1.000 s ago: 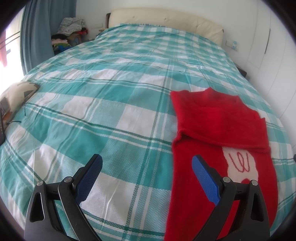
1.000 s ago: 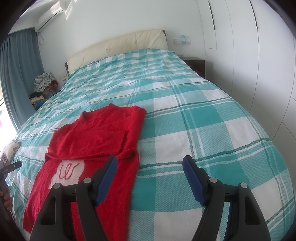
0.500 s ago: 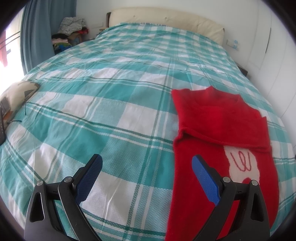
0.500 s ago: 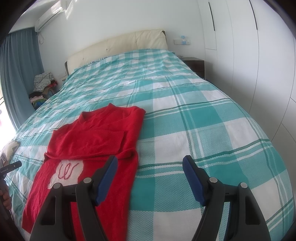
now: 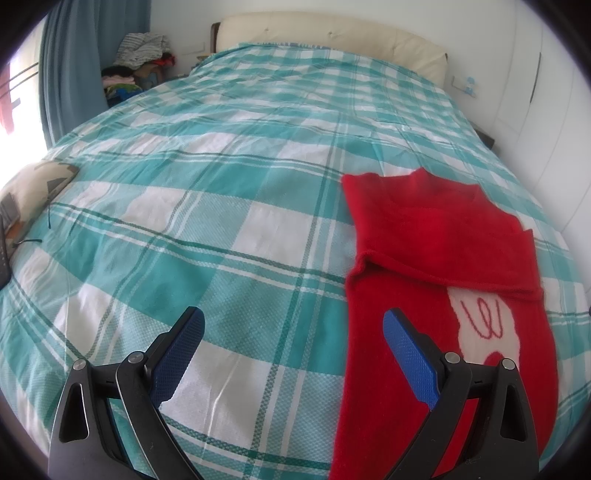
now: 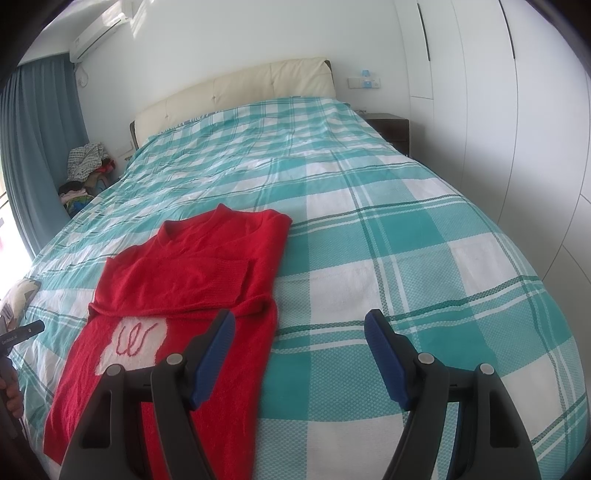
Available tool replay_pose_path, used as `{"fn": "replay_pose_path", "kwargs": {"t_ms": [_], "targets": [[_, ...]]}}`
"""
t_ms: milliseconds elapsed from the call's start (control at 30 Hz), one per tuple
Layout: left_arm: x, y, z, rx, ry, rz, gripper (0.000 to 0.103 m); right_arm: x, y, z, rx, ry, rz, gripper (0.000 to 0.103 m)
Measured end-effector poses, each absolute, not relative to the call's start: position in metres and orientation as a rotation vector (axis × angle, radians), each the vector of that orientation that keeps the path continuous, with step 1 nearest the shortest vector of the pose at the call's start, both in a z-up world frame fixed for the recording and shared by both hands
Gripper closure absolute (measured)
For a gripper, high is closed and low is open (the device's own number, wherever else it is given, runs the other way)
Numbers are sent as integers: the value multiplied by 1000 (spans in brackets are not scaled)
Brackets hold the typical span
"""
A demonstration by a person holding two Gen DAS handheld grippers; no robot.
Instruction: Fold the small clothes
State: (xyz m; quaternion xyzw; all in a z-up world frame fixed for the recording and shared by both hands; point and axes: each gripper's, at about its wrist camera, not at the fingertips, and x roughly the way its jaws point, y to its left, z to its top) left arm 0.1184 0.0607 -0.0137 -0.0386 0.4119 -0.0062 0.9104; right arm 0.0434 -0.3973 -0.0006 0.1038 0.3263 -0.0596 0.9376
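Both claws open, empty: left claw (image 5: pixel 293 354), right claw (image 6: pixel 300 352) | red sweater (image 5: pixel 443 251) sleeves folded on bed (image 5: pixel 221 192) | pinch both hem corners, fold evenly toward collar.

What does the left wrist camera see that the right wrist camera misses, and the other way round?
Only the left wrist view shows the left gripper, open above the bedspread, with one finger over the sweater's edge.

Only the right wrist view shows the right gripper, also open, plus the air conditioner, the nightstand and a hand at the left edge.

Both show the red sweater with sleeves folded across, the checked bedspread, the headboard, the curtain and the clothes pile.
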Motion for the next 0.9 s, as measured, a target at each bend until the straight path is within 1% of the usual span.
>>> {"fn": "replay_pose_path", "kwargs": {"t_ms": [900], "targets": [[119,59,-13,-78,851,-12,5,43,-396,-1,209,664,-121,31]]}}
